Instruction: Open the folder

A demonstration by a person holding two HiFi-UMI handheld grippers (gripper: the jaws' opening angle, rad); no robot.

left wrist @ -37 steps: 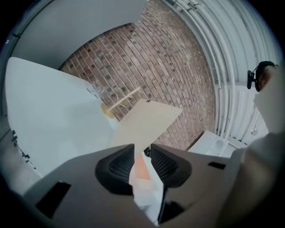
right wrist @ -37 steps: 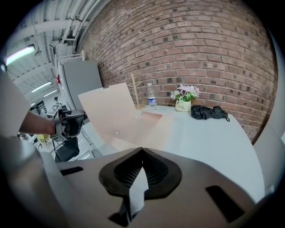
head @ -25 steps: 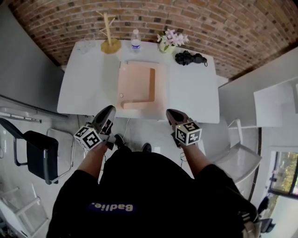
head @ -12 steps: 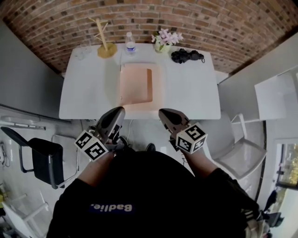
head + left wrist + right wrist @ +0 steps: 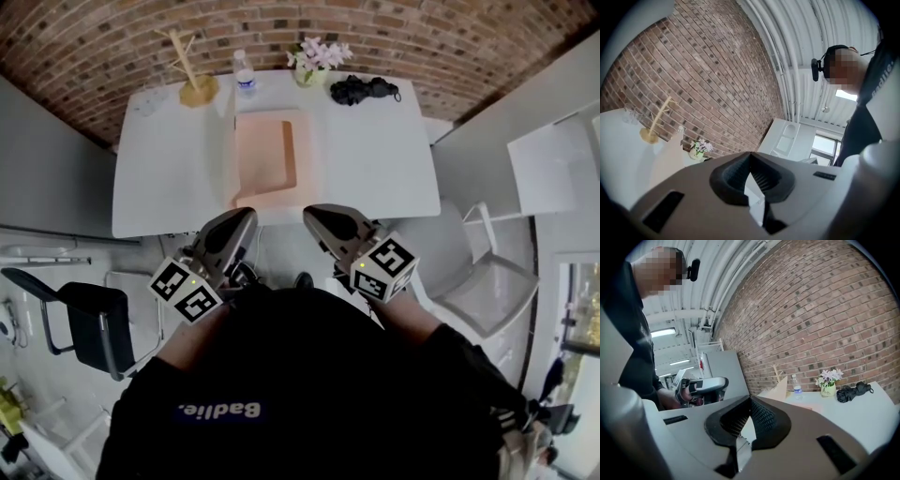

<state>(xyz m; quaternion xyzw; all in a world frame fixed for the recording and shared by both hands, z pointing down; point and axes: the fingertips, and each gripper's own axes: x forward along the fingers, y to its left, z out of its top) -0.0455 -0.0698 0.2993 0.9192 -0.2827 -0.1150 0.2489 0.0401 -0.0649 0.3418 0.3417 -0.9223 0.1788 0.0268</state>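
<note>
A peach folder (image 5: pixel 265 161) lies in the middle of the white table (image 5: pixel 375 178), its left cover standing up on edge. That raised cover shows as a pale flap (image 5: pixel 664 157) in the left gripper view and likewise as a flap (image 5: pixel 780 386) in the right gripper view. My left gripper (image 5: pixel 247 218) hovers just short of the table's front edge, shut and empty. Close beside it, my right gripper (image 5: pixel 309 214) is also shut with nothing in it. Neither touches the folder. The shut left jaws (image 5: pixel 750 158) and right jaws (image 5: pixel 750 401) point level toward the table.
Along the table's far edge by the brick wall stand a wooden rack (image 5: pixel 192 84), a water bottle (image 5: pixel 245 77), a vase of flowers (image 5: pixel 314 61) and a black bundle (image 5: pixel 361 89). A black chair (image 5: pixel 89 323) is at the left, a white chair (image 5: pixel 487 291) at the right.
Both grippers have risen and drawn closer together toward the table's front edge. The folder has stayed as it was.
</note>
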